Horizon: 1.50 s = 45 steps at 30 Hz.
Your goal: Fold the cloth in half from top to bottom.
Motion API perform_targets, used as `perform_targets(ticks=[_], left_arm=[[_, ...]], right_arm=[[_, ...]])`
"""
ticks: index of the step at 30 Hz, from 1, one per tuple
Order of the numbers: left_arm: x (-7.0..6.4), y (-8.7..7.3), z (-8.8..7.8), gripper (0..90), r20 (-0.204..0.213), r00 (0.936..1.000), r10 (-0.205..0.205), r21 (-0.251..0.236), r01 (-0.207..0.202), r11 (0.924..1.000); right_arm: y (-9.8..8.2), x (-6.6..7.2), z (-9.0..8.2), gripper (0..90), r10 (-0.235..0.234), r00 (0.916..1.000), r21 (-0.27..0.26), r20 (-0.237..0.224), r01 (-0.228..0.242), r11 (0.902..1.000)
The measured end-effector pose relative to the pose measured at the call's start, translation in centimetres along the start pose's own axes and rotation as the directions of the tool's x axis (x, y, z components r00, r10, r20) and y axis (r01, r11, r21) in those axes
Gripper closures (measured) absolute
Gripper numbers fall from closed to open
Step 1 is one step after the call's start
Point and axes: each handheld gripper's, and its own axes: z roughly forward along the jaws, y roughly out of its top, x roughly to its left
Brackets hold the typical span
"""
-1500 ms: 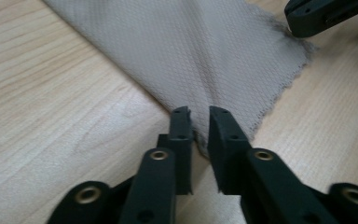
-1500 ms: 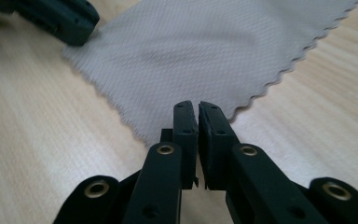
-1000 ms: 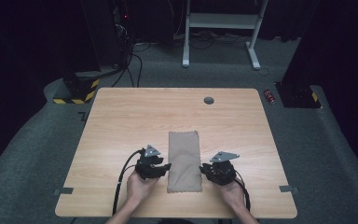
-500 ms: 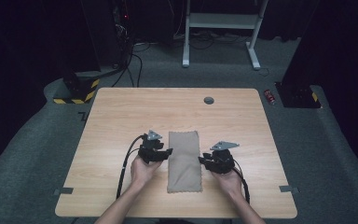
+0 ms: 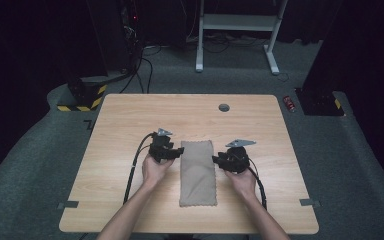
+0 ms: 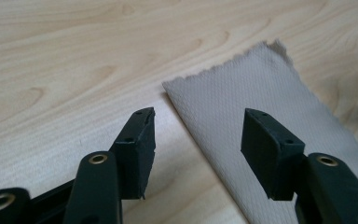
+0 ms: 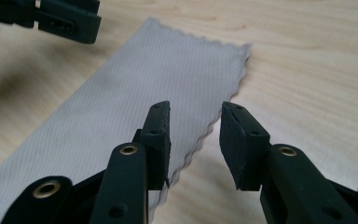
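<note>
High view overhead facing forward, gripper views close, sharing cloth [image 5: 197,172].

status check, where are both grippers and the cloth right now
Left gripper and right gripper open, jaws just opening, nothing between them. Folded cloth flat on table, one gripper at each long edge. Nothing in the way.

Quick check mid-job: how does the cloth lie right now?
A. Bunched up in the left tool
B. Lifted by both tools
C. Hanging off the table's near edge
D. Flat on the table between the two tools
D: the cloth lies flat on the table, with the left tool and right tool at its long sides, jaws open, gripping nothing.
</note>
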Motion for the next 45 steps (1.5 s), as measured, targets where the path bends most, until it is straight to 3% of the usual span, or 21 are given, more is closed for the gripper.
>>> perform_targets(ticks=[7, 10, 14, 23, 29, 36, 45], left_arm=[[0.2, 1.2, 1.7, 45.3, -0.048, 0.9988, 0.006, 0.02, -0.005, 0.9998], [0.1, 1.6, 2.2, 46.4, -0.053, 0.9986, 0.001, 0.0, -0.001, 1.0], [0.0, 1.7, 2.9, 46.6, -0.077, 0.9967, 0.024, 0.035, -0.022, 0.9992], [0.6, 1.6, 3.5, 47.7, -0.111, 0.9938, -0.004, 0.051, 0.01, 0.9987], [0.7, 1.6, 3.7, 48.7, -0.116, 0.9933, 0.003, 0.058, 0.004, 0.9983], [0.2, 1.7, 3.9, 51.3, -0.114, 0.9931, 0.027, 0.067, -0.019, 0.9976], [-0.2, 2.0, 4.1, 66.5, -0.113, 0.9916, 0.063, 0.086, -0.054, 0.9948]], right_arm=[[1.6, -0.7, 1.7, 68.8, 0.0, 0.9992, 0.014, 0.039, 0.0, 0.9999], [2.2, -1.2, 2.3, 69.5, 0.017, 0.9982, 0.008, 0.057, -0.018, 0.9998], [2.7, -1.5, 3.0, 69.0, 0.027, 0.9965, -0.005, 0.08, -0.027, 0.9996], [3.6, -1.8, 5.1, 66.6, 0.032, 0.995, 0.032, 0.094, -0.035, 0.9989], [4.4, -1.8, 5.9, 66.1, 0.022, 0.9916, 0.04, 0.127, -0.028, 0.9988], [4.6, -2.1, 7.0, 66.6, 0.011, 0.9898, 0.085, 0.142, -0.023, 0.9961], [4.9, -1.9, 7.4, 78.9, -0.025, 0.9904, 0.098, 0.136, 0.012, 0.9952]])
